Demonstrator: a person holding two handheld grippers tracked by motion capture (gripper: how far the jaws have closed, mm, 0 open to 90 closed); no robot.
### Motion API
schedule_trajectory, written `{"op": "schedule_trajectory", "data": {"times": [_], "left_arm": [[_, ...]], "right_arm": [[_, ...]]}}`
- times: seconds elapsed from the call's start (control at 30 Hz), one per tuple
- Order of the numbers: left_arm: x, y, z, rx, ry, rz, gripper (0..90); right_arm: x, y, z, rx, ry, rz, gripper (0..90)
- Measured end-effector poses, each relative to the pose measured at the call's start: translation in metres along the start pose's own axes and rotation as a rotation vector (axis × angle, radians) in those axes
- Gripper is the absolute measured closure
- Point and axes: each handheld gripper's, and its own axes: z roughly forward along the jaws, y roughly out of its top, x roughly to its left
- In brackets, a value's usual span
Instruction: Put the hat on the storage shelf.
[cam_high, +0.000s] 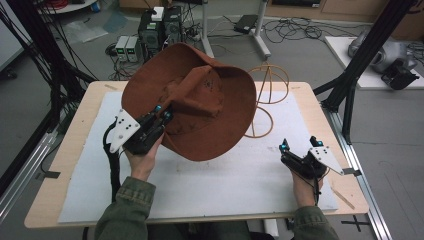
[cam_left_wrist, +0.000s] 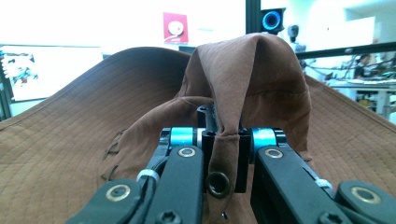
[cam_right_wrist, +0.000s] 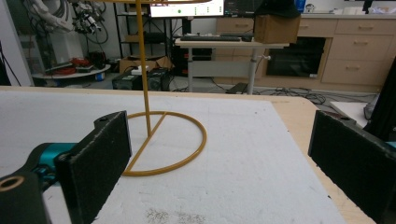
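Observation:
A wide-brimmed brown hat (cam_high: 200, 100) hangs tilted above the table's middle, held up by its brim. My left gripper (cam_high: 162, 114) is shut on that brim; in the left gripper view a fold of the hat's cloth (cam_left_wrist: 224, 140) is pinched between the jaws. A yellow wire hat stand (cam_high: 267, 95) rises behind the hat at the right, its ring base (cam_right_wrist: 166, 140) resting on the white mat. My right gripper (cam_high: 299, 145) sits low near the table's right front, open with nothing between its pads (cam_right_wrist: 100, 154).
A white mat (cam_high: 225, 185) covers most of the wooden table (cam_high: 65, 160). Black frame posts (cam_high: 360, 60) stand at the right and left edges. Computers and cables lie on the floor beyond the far edge.

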Motion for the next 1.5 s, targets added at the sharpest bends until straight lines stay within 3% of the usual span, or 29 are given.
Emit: {"op": "schedule_trajectory", "data": {"times": [0.5,0.83,1.13,1.5], "left_arm": [[-0.007,0.012,0.042,-0.029,-0.063,0.001,86.9],[-0.023,0.023,0.081,-0.023,-0.120,0.043,86.9],[-0.043,0.034,0.126,-0.012,-0.196,0.074,86.9],[-0.050,0.031,0.171,-0.008,-0.206,0.041,86.9]], "right_arm": [[0.000,0.000,0.000,-0.002,-0.003,0.005,5.1],[-0.001,0.000,-0.001,-0.003,0.000,0.009,5.1],[-0.002,0.000,-0.001,-0.004,0.000,0.009,5.1],[-0.004,0.001,-0.001,-0.005,-0.003,0.012,5.1]]}}
